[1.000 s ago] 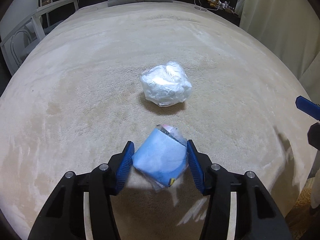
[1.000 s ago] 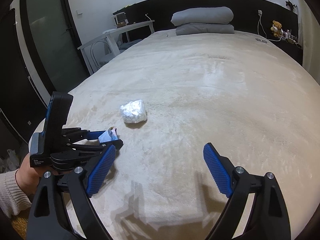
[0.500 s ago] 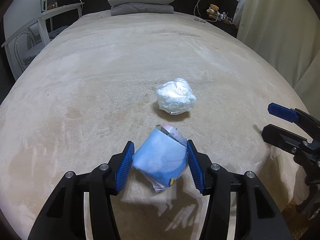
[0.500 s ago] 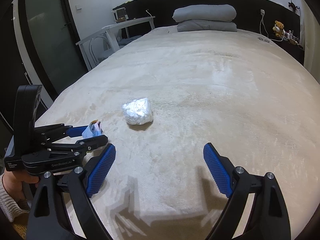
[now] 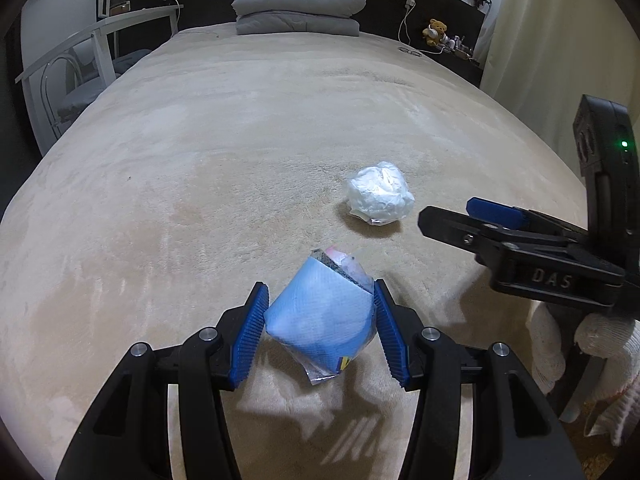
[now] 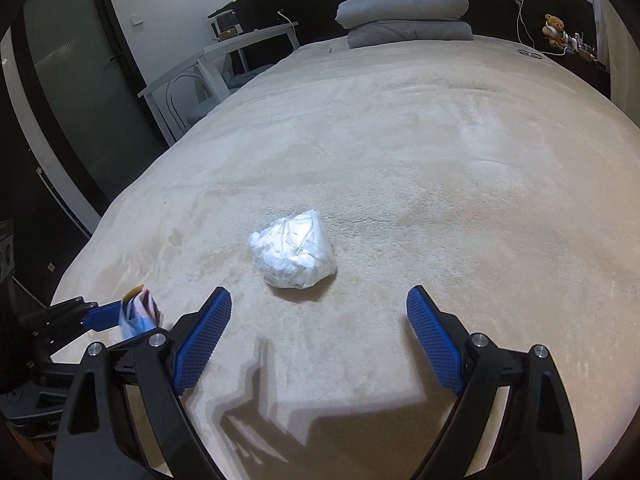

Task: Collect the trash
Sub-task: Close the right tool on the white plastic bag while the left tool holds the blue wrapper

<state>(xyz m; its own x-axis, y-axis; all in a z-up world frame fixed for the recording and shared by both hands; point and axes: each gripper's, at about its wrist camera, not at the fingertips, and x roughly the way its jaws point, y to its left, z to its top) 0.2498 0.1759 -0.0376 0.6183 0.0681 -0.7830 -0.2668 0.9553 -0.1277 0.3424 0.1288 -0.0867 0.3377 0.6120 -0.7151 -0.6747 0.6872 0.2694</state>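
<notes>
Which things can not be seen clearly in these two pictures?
- Blue packet, left wrist view: its print is too small; the left gripper fingers cover its sides.
- White bag, both views: crumpled plastic hides its contents.
- Trash bin: in neither view.

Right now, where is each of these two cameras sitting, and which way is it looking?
Left wrist view: sits on the left gripper, looking along its fingers over the bed toward the pillows; it is shut on a blue packet, and the right gripper with a gloved hand shows at right.
Right wrist view: sits on the open right gripper, aimed at the white bag; the left gripper shows at lower left.
Shared: bed, white bag, blue packet, pillows.
</notes>
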